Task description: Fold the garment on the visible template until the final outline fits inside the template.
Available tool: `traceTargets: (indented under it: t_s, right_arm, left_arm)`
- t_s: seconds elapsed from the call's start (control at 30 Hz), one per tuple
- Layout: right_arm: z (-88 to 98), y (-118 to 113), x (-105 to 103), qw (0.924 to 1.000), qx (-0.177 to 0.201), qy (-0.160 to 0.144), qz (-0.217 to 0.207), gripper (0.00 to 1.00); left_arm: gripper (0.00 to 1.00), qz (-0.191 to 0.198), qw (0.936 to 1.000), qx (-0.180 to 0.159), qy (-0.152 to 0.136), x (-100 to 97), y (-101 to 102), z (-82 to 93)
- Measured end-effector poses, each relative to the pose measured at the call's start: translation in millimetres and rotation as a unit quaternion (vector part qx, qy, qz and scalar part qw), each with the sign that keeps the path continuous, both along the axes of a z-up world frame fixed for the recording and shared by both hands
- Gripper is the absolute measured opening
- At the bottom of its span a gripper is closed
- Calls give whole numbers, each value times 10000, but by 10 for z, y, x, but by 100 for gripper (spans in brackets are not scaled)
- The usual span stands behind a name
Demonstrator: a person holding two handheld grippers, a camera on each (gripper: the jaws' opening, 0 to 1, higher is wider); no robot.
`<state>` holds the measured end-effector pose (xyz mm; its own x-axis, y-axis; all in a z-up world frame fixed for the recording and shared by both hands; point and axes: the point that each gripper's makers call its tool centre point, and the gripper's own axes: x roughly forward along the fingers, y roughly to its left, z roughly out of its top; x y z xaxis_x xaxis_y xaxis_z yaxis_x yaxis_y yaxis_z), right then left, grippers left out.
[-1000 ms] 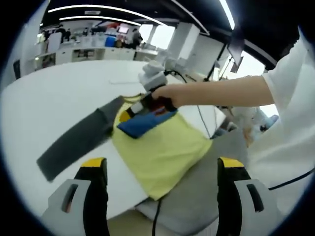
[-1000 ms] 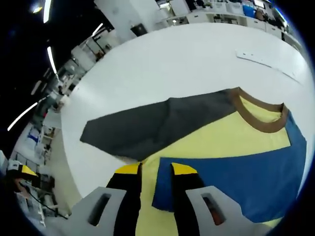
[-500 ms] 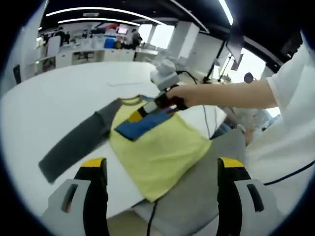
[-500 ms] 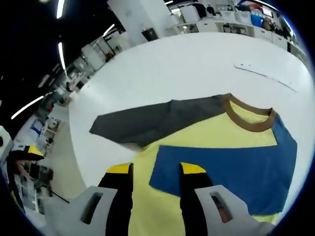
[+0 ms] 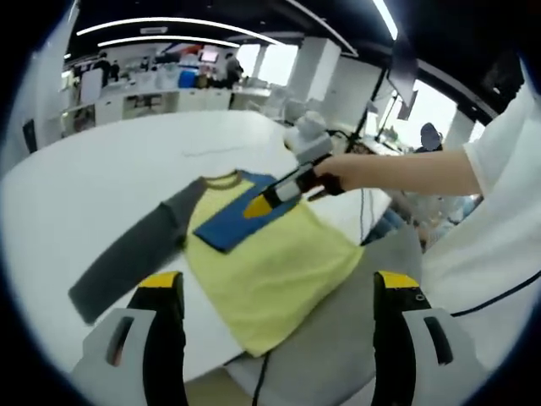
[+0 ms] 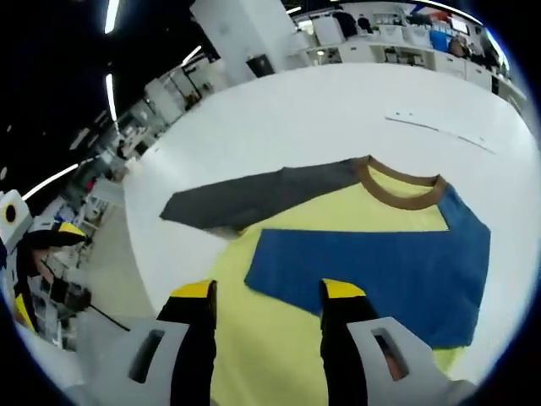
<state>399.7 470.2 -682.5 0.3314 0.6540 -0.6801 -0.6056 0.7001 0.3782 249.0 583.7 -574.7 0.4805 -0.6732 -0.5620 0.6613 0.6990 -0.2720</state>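
White table (image 5: 101, 161) carries the long-sleeved shirt (image 5: 279, 262), yellow body ahead of the left gripper (image 5: 275, 317), jaws spread, empty. Blue sleeve (image 6: 380, 271) lies folded across the chest beneath the right gripper (image 6: 266, 296), released, nearer. Grey sleeve (image 6: 245, 196) extends ahead-left, unfolded.

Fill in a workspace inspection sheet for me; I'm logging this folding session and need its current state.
Surface: white table, bare around the garment.
Job's things: yellow shirt lying flat, blue sleeve folded across its front, grey sleeve stretched out sideways, brown collar. Template: not made out.
Clutter: thin pale strip beyond the collar.
Grippers: left gripper open, empty; right gripper open above the shirt.
Cables: dark cable at the table edge.
Surroundings: office desks, ceiling lights.
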Motion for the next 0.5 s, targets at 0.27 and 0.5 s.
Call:
traceTargets:
  t_s: [0.27, 0.5]
  right_arm:
    - [148, -185, -103, 9998, 172, -116, -2, 58]
    - [217, -382, -218, 9994, 306, -170, -22, 65]
  left_arm:
    - [90, 22, 10000, 43, -65, 24, -59, 53]
    - [89, 53, 9999, 51, -150, 30, -128, 113]
